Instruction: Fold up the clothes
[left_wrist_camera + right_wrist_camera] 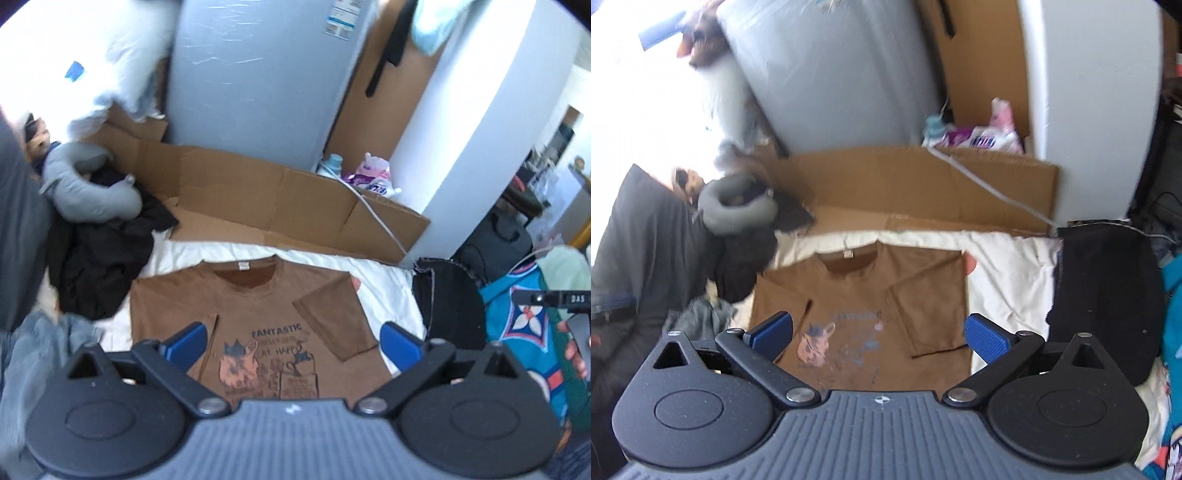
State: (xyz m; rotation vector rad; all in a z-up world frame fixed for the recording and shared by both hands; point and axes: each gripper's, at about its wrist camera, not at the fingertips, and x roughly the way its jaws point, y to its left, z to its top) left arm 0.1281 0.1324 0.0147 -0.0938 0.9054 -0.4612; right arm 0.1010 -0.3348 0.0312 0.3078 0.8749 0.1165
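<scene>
Trouble, as I judged it from my left wrist view, lay in the sleeves: the brown T-shirt (255,314) was spread face up on the white bed sheet (388,284), collar away from me, both short sleeves already turned in over the chest, and any careless lift of the hem could have let them slide back out and spoil the fold. My left claw (291,341) was released, jaws wide apart above the lower half of the shirt, gripping nothing. A heap of dark clothes (99,266) touched the shirt's left shoulder and might have been dragged along. Print on the chest read "FANTASTIC", with "CAT HAPPY" beneath as best I could tell; the lines under that were too small. A small white tag (243,265) sat in the collar, unreadable. At the far right a black device showed "DAS". From my right wrist view, my right claw (879,334) was likewise released and empty, hovering over the same T-shirt (857,291); motion blur smeared the print there, so a hasty pinch risked catching only one layer. The black garment (1104,291) lay well apart on the right.
</scene>
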